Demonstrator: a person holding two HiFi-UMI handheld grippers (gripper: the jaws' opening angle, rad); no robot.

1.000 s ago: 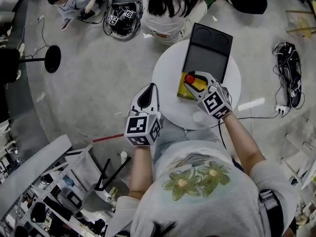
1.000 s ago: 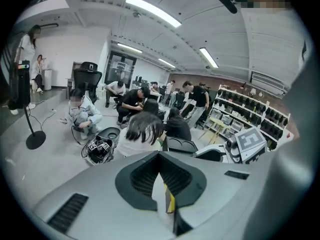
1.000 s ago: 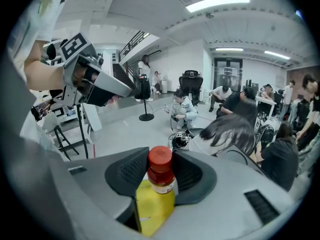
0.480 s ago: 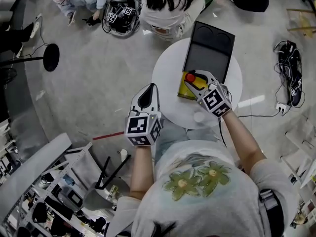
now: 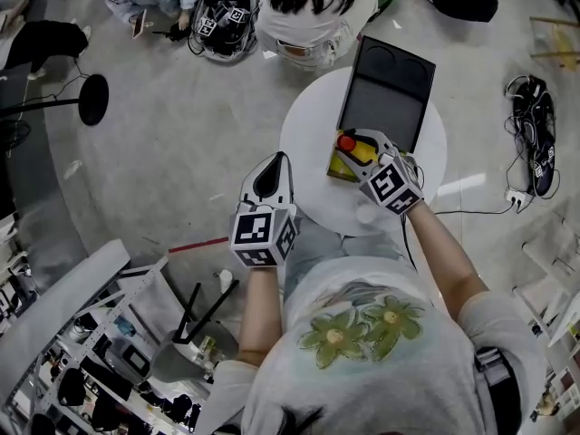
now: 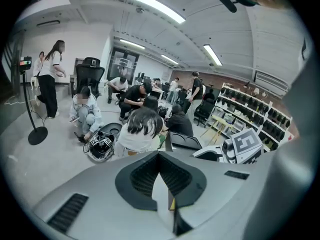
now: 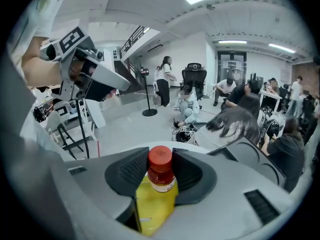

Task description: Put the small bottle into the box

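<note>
The small bottle [image 5: 347, 142] has a red cap, and my right gripper [image 5: 355, 149] is shut on it. In the right gripper view the bottle [image 7: 160, 174] stands upright between the two dark pads. It hangs over a yellow box [image 5: 336, 168] on the round white table [image 5: 308, 134]; the box's inside is hidden. A black flat case [image 5: 385, 93] lies just beyond. My left gripper [image 5: 276, 166] hovers at the table's left edge, shut and holding nothing; its tips [image 6: 161, 156] meet.
Several people crouch or sit on the floor beyond the table, close to its far rim. A black bag with marker cubes [image 5: 220, 21] lies at the back left. A round stand base [image 5: 92, 98] is to the left, cables [image 5: 533, 125] to the right, shelving at lower left.
Both grippers and the bottle have stayed in place. The people at the top left have shifted about.
</note>
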